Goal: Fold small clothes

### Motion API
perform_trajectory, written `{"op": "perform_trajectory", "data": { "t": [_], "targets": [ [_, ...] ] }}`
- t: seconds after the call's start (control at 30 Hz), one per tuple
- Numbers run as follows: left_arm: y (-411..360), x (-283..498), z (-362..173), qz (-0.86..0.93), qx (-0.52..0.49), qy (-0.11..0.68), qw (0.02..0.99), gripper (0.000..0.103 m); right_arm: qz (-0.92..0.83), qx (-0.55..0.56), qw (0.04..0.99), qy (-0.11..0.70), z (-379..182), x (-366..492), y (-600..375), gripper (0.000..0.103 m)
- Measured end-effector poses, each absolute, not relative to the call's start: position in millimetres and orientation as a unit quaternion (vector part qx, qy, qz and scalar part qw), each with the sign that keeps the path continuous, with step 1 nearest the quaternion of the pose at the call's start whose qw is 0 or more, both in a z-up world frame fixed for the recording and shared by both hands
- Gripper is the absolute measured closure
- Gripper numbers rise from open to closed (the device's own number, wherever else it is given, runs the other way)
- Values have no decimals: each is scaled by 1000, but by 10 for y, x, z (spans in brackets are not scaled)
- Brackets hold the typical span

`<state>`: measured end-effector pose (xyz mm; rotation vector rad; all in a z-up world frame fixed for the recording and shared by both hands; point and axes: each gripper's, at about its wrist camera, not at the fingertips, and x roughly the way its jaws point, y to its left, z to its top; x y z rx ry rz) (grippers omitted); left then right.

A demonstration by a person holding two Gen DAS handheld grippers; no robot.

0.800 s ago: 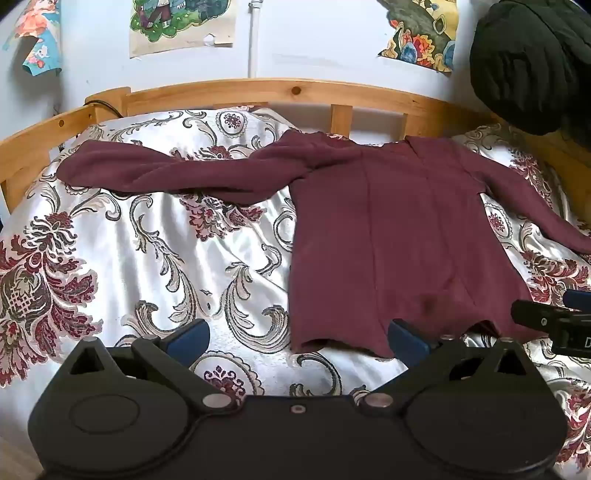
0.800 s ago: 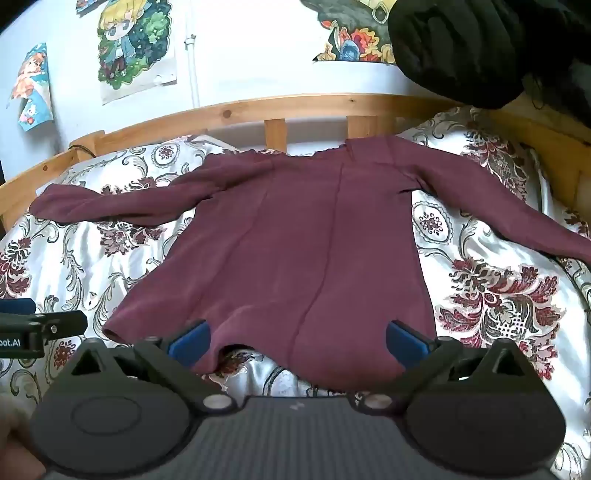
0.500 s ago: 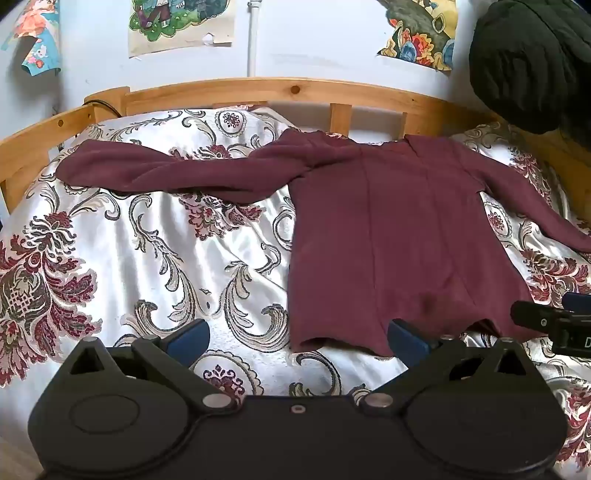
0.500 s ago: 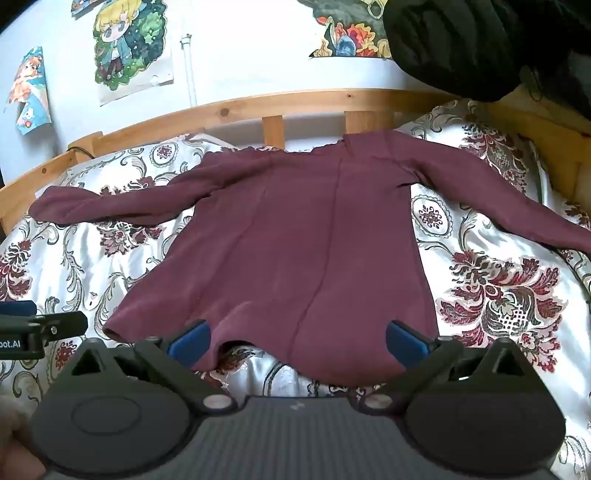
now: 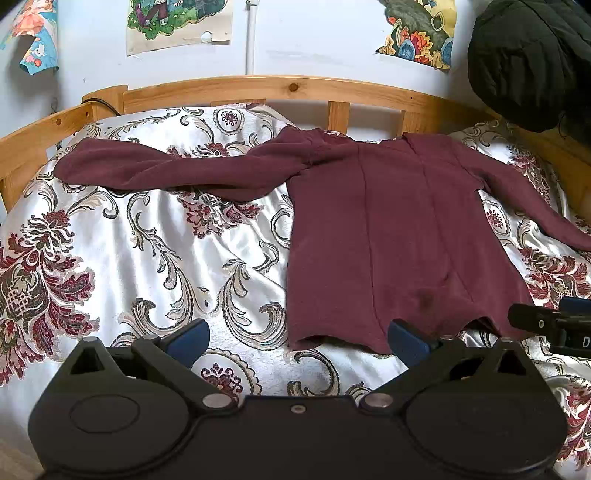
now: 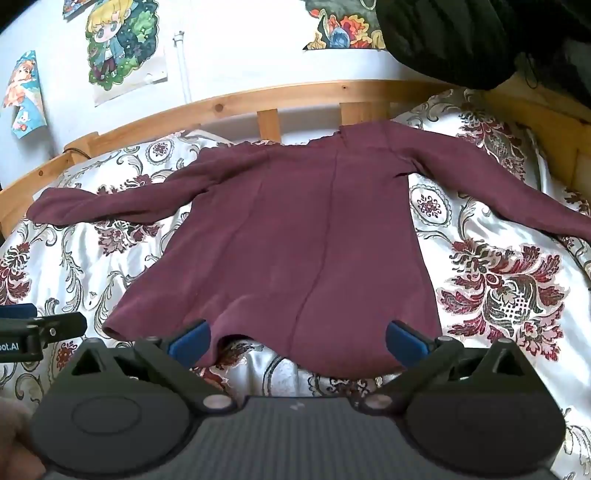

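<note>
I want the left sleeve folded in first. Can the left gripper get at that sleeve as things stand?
Probably yes. The left gripper is open and empty near the hem of the maroon top; the left sleeve lies flat and uncovered on the bedspread, nothing between.

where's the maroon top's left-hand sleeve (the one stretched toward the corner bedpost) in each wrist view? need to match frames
Left wrist: the sleeve runs across the upper left, its cuff near the wooden bed rail.
Right wrist: the sleeve lies at mid-left, cuff toward the left edge, further below the rail.
Shared landmark: the white wall pipe above the rail, also seen in the right wrist view.
</note>
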<state>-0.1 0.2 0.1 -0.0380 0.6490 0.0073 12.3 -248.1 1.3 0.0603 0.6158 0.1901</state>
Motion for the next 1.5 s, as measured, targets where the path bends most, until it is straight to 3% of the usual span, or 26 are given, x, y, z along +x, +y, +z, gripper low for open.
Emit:
{"op": "perform_trajectory", "data": {
  "t": [1.5],
  "targets": [
    [8,-1,5,4,-18,321,947,1,95,45,942,319,-41,120,-2499,0]
  ]
}}
